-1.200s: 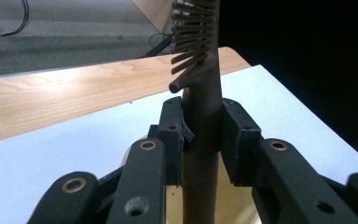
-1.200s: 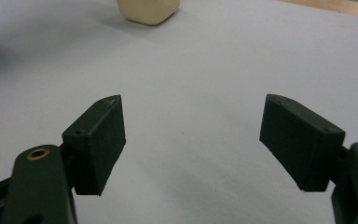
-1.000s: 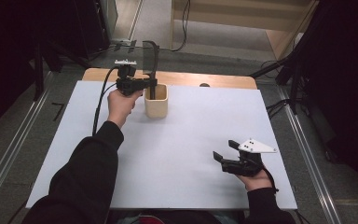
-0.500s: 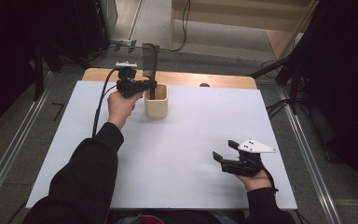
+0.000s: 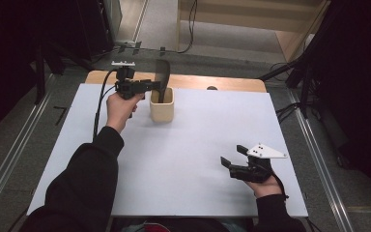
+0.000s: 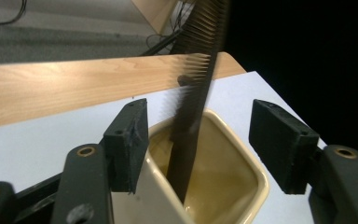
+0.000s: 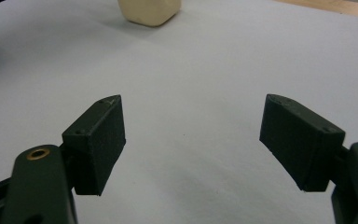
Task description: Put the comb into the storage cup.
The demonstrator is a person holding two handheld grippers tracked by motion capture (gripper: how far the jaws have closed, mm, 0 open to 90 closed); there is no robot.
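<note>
A cream square cup (image 5: 162, 107) stands at the back of the white table (image 5: 193, 135), with a dark comb (image 5: 163, 77) upright and leaning inside it. My left gripper (image 5: 155, 86) hovers at the cup's left rim. In the left gripper view the cup (image 6: 228, 186) lies below that gripper (image 6: 205, 140), which is open. The comb (image 6: 191, 107) rises between the jaws and touches neither pad. My right gripper (image 5: 233, 155) rests open near the table's front right. In its own view that gripper (image 7: 191, 140) has nothing between its fingers, and the cup (image 7: 150, 11) is far off.
A wooden board (image 5: 193, 81) runs along the table's back edge behind the cup. Metal rails (image 5: 9, 154) flank the table on both sides. Bare white tabletop lies between the two grippers.
</note>
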